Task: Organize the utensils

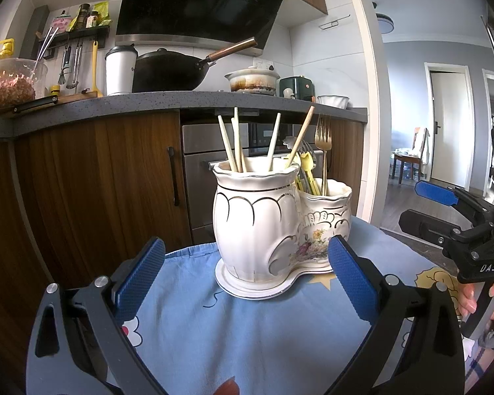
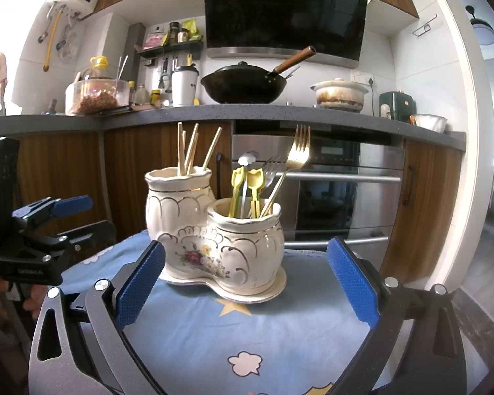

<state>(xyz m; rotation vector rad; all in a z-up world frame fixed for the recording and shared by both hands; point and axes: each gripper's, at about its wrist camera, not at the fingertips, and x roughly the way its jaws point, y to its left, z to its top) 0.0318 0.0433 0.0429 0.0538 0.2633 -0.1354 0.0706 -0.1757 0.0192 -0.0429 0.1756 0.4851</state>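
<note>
Currently a white double holder (image 1: 263, 227) with gold trim and a flower print stands on its matching saucer (image 1: 247, 288), which rests on a blue cartoon-print cloth (image 1: 247, 339) covering a small table. Its taller pot (image 2: 178, 210) contains several pale wooden chopsticks (image 2: 189, 151), leaning in different directions. The shorter pot (image 2: 250, 247), joined to the taller one, contains a gold fork (image 2: 298, 151), a silver fork (image 2: 273, 166), two yellow picks with tulip-shaped tops (image 2: 247, 184) and a stem with a small flower-shaped head (image 2: 248, 158). The left gripper (image 1: 247, 283) is held low over the cloth with its blue-padded fingers wide apart, one on each side of the holder's base and in front of it; contact with the holder cannot be confirmed. The right gripper (image 2: 247, 283) is likewise spread wide, pads clear of the saucer on both sides, nothing between them. Each tool appears in the other's view: the right gripper (image 1: 444, 210) at the table's right edge, the left gripper (image 2: 56, 220) at its left edge, both gaping and empty. Behind the table runs a dark counter (image 2: 280, 112) over wood-fronted cabinets and a steel oven (image 2: 329, 191). On the counter sit a black wok (image 2: 243, 87) with a brown handle, a white clay pot (image 2: 341, 95), a white tumbler (image 2: 184, 84) and a clear tub of reddish food (image 2: 95, 97).
</note>
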